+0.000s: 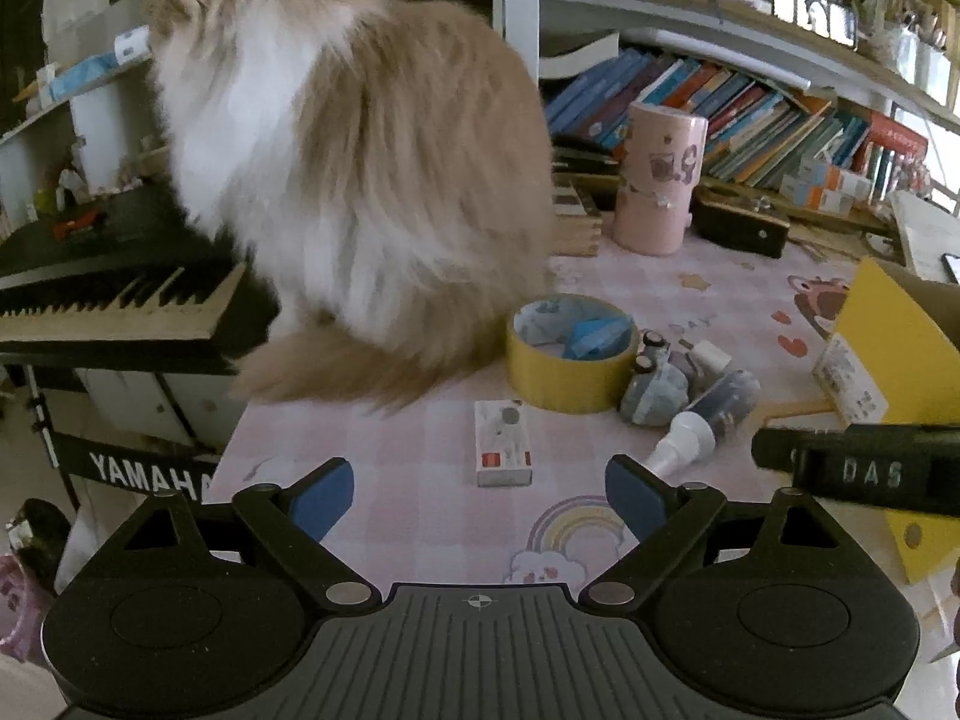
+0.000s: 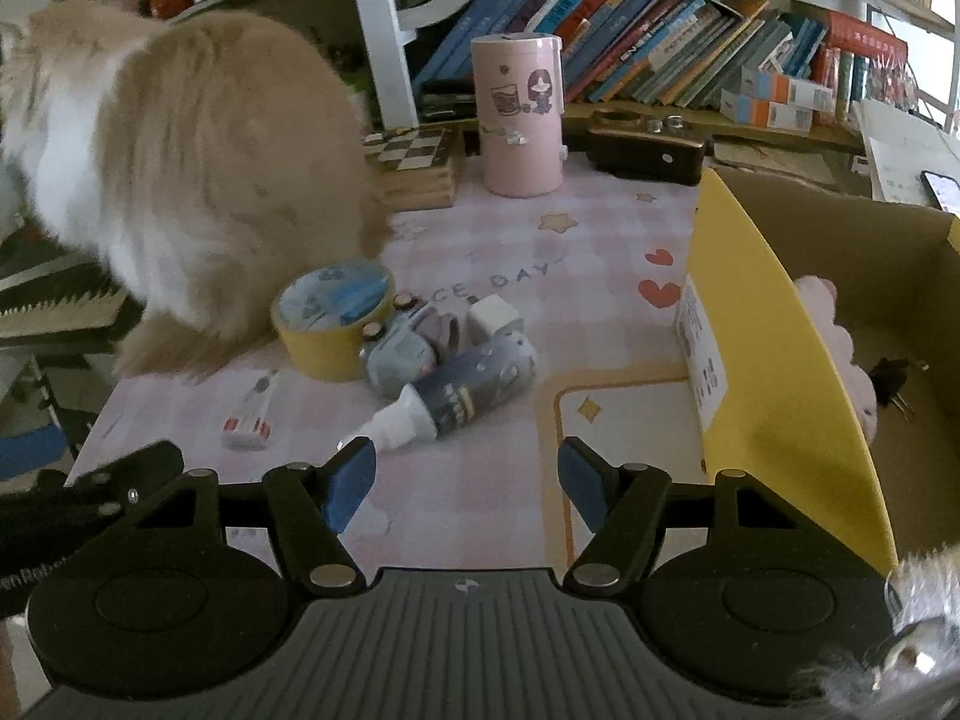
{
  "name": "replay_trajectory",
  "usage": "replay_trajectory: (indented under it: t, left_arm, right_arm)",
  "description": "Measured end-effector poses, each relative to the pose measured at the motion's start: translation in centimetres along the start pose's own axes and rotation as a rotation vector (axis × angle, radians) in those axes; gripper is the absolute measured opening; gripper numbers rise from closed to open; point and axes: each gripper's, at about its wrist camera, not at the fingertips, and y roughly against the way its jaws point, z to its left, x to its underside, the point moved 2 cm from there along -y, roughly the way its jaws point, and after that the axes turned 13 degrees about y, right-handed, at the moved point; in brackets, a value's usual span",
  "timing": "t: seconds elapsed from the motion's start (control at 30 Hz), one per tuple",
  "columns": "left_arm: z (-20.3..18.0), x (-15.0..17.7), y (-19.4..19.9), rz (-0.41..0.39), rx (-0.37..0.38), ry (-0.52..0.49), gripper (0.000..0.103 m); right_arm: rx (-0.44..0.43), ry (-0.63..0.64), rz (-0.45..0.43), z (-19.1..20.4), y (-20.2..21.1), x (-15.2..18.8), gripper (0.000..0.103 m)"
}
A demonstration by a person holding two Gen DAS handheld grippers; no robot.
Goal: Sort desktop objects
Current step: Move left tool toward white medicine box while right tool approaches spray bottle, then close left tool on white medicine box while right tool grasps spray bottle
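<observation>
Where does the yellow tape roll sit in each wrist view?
Left wrist: the yellow tape roll sits right of centre, against the cat's rump.
Right wrist: the yellow tape roll sits left of centre, again beside the cat.
Shared landmark: the pink canister standing behind it.

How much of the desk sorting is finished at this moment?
Done: a pink plush toy and black clips lie in the yellow box. In hand: nothing; the left tool and right tool are open. Left: the tape roll, bottle and small carton on the mat, beside the cat.
</observation>
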Motion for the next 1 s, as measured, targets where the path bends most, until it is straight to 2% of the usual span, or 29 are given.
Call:
replay_trajectory:
  t: [0.07,0.13,0.17,0.23,0.33,0.63,0.8,1.0]
  left_arm:
    - [-0.2,-0.2,-1.0,0.020,-0.002,0.002,0.082]
    - [-0.3,-0.4,-2.1,0.035,-0.008,0.005,0.071]
    - [-0.3,-0.4,-2.5,0.042,-0.011,0.005,0.068]
    - [-0.4,-0.6,-3.5,0.057,-0.013,0.007,0.062]
    - [-0.5,-0.9,-4.7,0.074,-0.018,0.005,0.061]
    - [-1.0,-1.7,-7.4,0.103,-0.027,-0.006,0.058]
    - [-1.1,-1.4,-8.8,0.140,-0.024,-0.005,0.053]
    - [-0.9,-1.0,-9.8,0.173,-0.038,0.001,0.044]
  right_arm:
    - [0.002,-0.021,0.005,-0.4,-0.9,-0.6,0.066]
    - [-0.004,-0.046,0.014,-0.8,-1.9,-1.1,0.066]
    - [-0.009,-0.053,0.021,-1.0,-2.4,-1.4,0.065]
    - [-0.015,-0.065,0.032,-1.4,-3.2,-1.8,0.060]
    - [-0.016,-0.102,0.059,-2.1,-4.4,-2.5,0.054]
    - [-0.054,-0.152,0.128,-3.0,-8.4,-3.6,0.050]
    - [-0.079,-0.048,0.132,-2.7,-8.7,-3.7,0.048]
    - [-0.110,0.106,0.147,-1.8,-7.9,-3.5,0.037]
